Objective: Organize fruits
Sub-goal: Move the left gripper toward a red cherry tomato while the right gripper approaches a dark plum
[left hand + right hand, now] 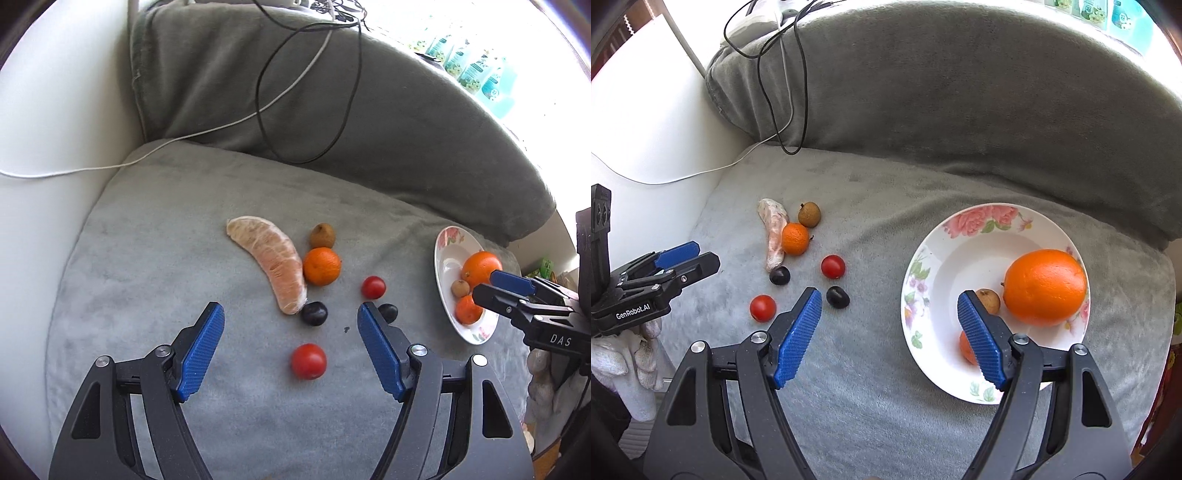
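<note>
A floral white plate [945,258] on a grey cushion holds a big orange [1044,287], a small brown fruit [990,298] and a small tangerine [967,347]. Loose on the cushion lie a peeled pomelo segment [271,262], a tangerine [321,266], a brown fruit [322,235], two red tomatoes [308,361] [373,287] and two dark plums [313,313] [388,312]. My left gripper [290,326] is open, above the near tomato. My right gripper [889,308] is open and empty, with one finger over the plate's left side. The plate also shows in the left wrist view [443,258].
A grey backrest cushion [295,92] rises behind the seat, with a black cable [266,122] and a white cable [184,138] draped over it. A white armrest [55,129] is on the left. Green packets [476,70] stand at the back right.
</note>
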`<action>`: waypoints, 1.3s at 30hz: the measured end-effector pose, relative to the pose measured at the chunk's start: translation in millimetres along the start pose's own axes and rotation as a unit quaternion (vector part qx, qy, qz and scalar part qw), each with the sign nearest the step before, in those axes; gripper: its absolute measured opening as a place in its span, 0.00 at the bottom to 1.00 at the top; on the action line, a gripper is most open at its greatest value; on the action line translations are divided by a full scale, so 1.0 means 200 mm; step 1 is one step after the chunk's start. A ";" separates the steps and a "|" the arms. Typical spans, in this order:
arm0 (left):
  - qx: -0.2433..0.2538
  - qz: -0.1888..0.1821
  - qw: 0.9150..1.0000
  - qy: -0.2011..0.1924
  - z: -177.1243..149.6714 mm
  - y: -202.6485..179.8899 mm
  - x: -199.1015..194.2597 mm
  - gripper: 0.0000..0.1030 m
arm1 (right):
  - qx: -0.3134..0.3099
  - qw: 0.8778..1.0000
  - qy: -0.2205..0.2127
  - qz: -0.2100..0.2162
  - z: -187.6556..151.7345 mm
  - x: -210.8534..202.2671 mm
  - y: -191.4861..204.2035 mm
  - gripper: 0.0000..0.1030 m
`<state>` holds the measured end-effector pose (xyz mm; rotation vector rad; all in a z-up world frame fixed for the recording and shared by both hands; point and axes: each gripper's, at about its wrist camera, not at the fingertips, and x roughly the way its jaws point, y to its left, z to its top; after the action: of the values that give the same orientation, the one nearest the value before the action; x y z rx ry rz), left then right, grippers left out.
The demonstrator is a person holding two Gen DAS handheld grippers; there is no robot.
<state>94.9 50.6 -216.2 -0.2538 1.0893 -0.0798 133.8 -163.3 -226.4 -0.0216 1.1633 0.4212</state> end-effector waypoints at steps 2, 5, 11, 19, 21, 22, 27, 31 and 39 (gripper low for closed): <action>-0.009 0.003 1.000 0.002 -0.03 0.04 0.00 0.72 | -0.011 1.000 0.006 0.002 0.02 0.03 0.03 0.76; -0.017 0.007 1.000 0.006 -0.08 0.09 0.02 0.70 | -0.030 0.999 0.013 0.006 0.05 0.08 0.08 0.76; -0.023 0.007 1.000 0.017 -0.14 0.14 0.05 0.61 | -0.065 0.997 0.033 0.007 0.08 0.18 0.16 0.70; -0.032 -0.016 0.999 0.023 -0.17 0.13 0.08 0.54 | -0.090 0.994 0.055 0.003 0.11 0.30 0.22 0.69; -0.029 -0.024 0.999 0.026 -0.17 0.11 0.09 0.53 | -0.093 0.994 0.061 0.002 0.12 0.33 0.22 0.63; -0.027 -0.028 0.999 0.028 -0.18 0.10 0.09 0.52 | -0.094 0.993 0.066 0.003 0.13 0.35 0.22 0.58; -0.018 -0.044 0.998 0.045 -0.20 0.04 0.15 0.46 | -0.104 0.992 0.076 0.004 0.13 0.40 0.24 0.55; -0.008 -0.048 0.997 0.054 -0.22 -0.01 0.19 0.46 | -0.114 0.990 0.084 0.005 0.14 0.45 0.26 0.53; -0.003 -0.049 0.996 0.068 -0.23 -0.05 0.26 0.41 | -0.121 0.988 0.094 0.006 0.14 0.49 0.29 0.47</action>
<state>79.0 23.7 -279.3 -0.3114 1.2130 -0.1843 172.4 -73.3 -291.4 -0.2716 1.2923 0.5792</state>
